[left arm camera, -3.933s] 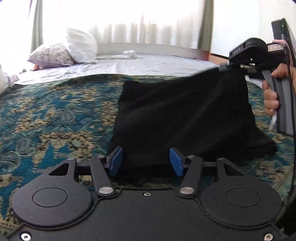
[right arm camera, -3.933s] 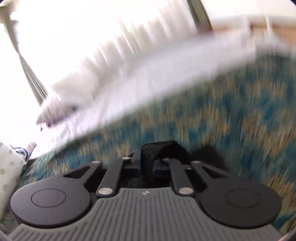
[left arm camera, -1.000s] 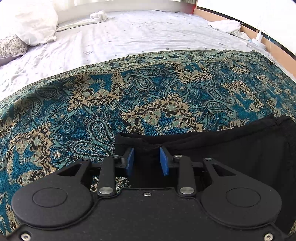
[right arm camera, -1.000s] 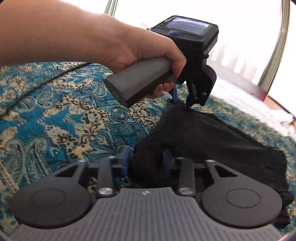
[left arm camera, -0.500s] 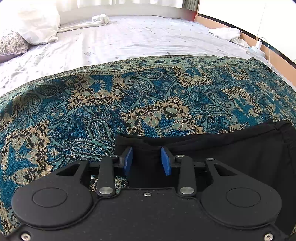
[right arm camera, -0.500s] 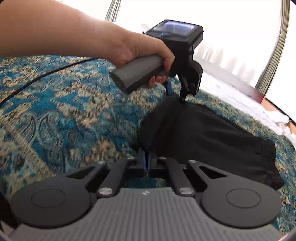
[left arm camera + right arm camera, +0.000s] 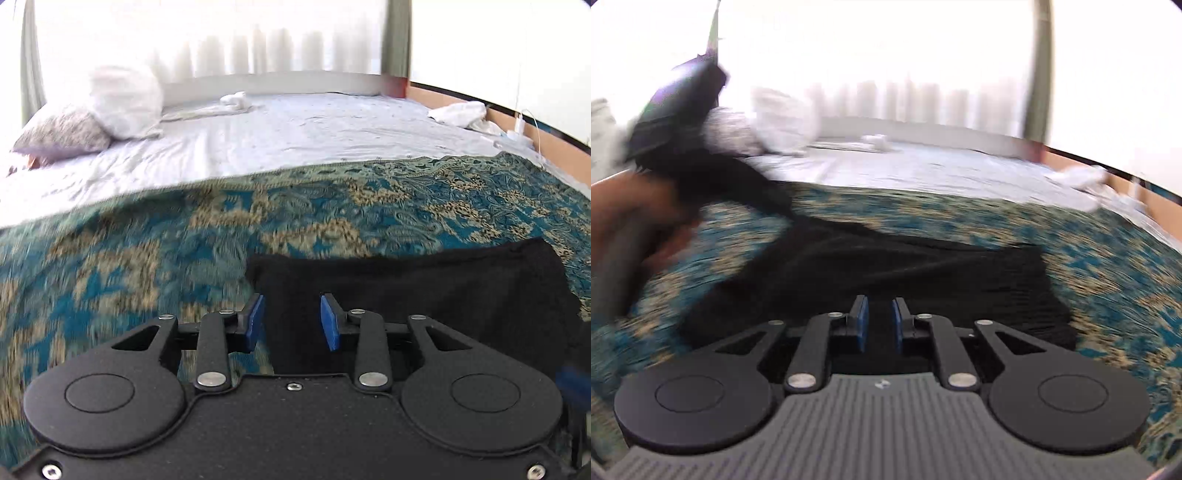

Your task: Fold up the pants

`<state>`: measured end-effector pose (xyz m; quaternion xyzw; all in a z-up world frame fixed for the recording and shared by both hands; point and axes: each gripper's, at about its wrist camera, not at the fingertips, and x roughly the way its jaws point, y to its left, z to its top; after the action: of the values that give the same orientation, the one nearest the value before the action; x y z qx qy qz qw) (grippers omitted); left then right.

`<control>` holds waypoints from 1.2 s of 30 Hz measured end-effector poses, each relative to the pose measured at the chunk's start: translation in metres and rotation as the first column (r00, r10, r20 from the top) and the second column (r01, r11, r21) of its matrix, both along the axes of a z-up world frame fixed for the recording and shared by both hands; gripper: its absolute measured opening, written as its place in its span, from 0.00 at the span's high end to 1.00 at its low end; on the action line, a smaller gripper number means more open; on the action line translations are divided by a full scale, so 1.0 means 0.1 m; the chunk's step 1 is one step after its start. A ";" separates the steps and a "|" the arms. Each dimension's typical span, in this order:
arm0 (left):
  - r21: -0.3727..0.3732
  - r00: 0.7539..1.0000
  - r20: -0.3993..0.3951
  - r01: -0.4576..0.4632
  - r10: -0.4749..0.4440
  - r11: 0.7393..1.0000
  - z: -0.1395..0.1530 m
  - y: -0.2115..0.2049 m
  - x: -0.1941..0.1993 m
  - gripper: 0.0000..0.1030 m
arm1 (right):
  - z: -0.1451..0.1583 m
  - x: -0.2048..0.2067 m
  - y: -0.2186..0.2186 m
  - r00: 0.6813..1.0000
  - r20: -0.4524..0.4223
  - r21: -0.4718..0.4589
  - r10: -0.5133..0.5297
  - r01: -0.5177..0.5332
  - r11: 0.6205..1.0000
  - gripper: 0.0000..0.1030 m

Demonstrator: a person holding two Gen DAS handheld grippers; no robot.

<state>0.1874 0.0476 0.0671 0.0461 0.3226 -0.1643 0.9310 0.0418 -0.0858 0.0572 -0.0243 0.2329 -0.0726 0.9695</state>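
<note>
Looking down the left gripper [image 7: 291, 323], I see its blue pads standing a little apart, with black cloth filling the gap between them. The pants [image 7: 424, 295] spread from that gap toward the right edge of the frame, and one corner pokes out just past the left-hand pad. They lie on a teal and tan paisley bedspread [image 7: 369, 214], which is blurred on the left side of the picture.

In the right wrist view that same gripper is a dark smear in the upper left, with the person's left hand [image 7: 639, 221] below it at the left edge. A ridge of black cloth runs up from the pants to it, so I read that claw as clamped on the corner of the pants, lifted off the spread.

My right gripper [image 7: 879, 325] sits at the bottom centre of its own view. Its jaws have just been opening, and the pads now stand with a narrow slot between them. The slot is dark, with the pants directly beyond it, and I cannot tell whether any fold is actually between the pads; they do not look pressed on anything.

Beyond the spread lies a white sheet [image 7: 295, 140], with pillows [image 7: 125, 99] at the upper left under bright curtains.
</note>
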 end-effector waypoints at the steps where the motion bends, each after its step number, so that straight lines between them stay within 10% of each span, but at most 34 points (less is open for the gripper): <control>1: -0.005 1.000 -0.007 -0.015 0.015 1.000 -0.03 0.01 -0.08 0.69 | 0.00 0.02 -0.07 1.000 0.001 -0.001 -0.019 0.019 1.000 0.66; 19: -0.018 0.988 -0.080 -0.131 0.129 0.991 -0.33 0.01 -0.46 0.67 | -0.25 0.16 -0.47 0.989 -0.097 0.033 -0.110 0.114 0.993 0.61; 29: -0.035 0.992 -0.051 -0.115 0.113 0.993 -0.15 -0.10 -1.38 0.18 | -0.11 -0.42 -0.47 0.996 -0.047 0.071 -0.081 0.084 0.994 0.41; 36: -0.003 0.987 -0.103 -0.121 0.120 0.993 -0.39 -0.16 -1.71 0.05 | -0.34 -0.69 -0.37 0.990 -0.132 0.007 -0.044 0.045 0.999 0.38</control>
<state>0.0163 0.0312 0.0279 0.0137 0.3713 -0.1116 0.9217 -0.0277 -0.1229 0.0232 -0.0191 0.2971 -0.0912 0.9503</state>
